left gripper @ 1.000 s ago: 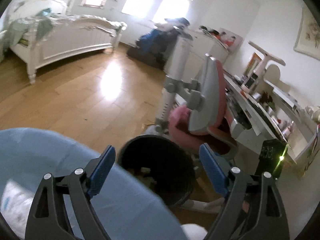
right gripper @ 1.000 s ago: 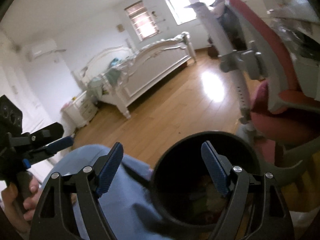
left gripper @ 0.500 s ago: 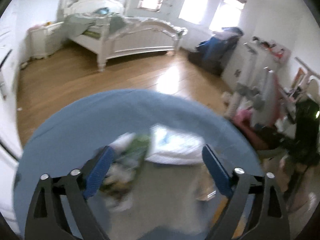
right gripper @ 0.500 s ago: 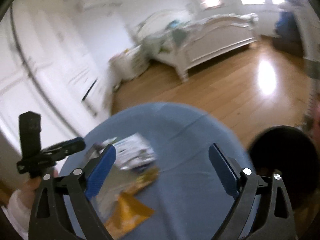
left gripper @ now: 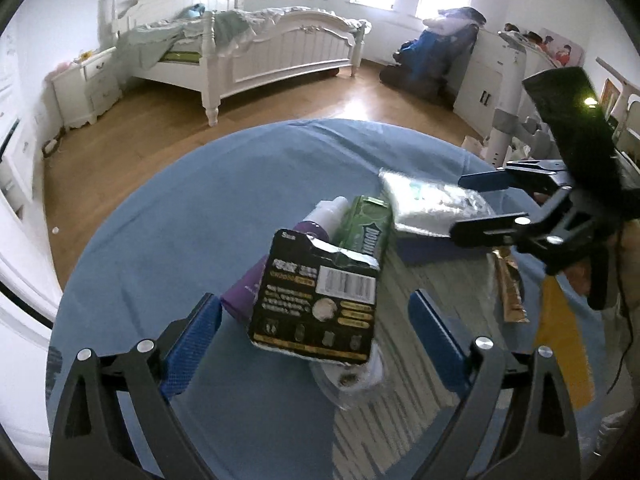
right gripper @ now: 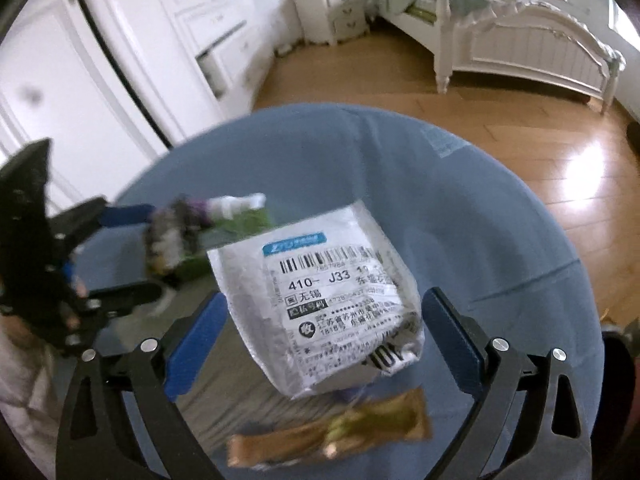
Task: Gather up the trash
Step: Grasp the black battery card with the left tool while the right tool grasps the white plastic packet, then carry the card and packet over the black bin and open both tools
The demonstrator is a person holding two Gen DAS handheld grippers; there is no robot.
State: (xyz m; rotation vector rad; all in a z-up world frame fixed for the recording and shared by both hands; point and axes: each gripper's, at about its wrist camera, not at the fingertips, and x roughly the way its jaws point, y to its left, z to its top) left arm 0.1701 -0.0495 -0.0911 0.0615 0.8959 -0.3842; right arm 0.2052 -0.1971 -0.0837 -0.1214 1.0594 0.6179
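Both tongs swung off the black bin and are now poised over the trash pile on the blue-covered table; nothing is grasped.

Left tongs (left gripper: pixel 314 336) released, jaws spread wide around a black snack packet (left gripper: pixel 316 300), pads not touching it; a purple tube (left gripper: pixel 256 276) and green packet (left gripper: pixel 364 228) lie just beyond. Right tongs (right gripper: pixel 324 338) have just been opening, now wide, a white courier bag (right gripper: pixel 332 300) between the jaws but not pressed; a gold wrapper (right gripper: pixel 332 430) lies nearer the camera, blurred. The bin seen earlier is out of both views, so a fresh pick appears to be starting. Table (left gripper: pixel 168 240) round, blue cloth, glass patch under the litter. Room: wooden floor (left gripper: pixel 132 136), white bed (left gripper: pixel 260 48), white wardrobe doors (right gripper: pixel 100 60).
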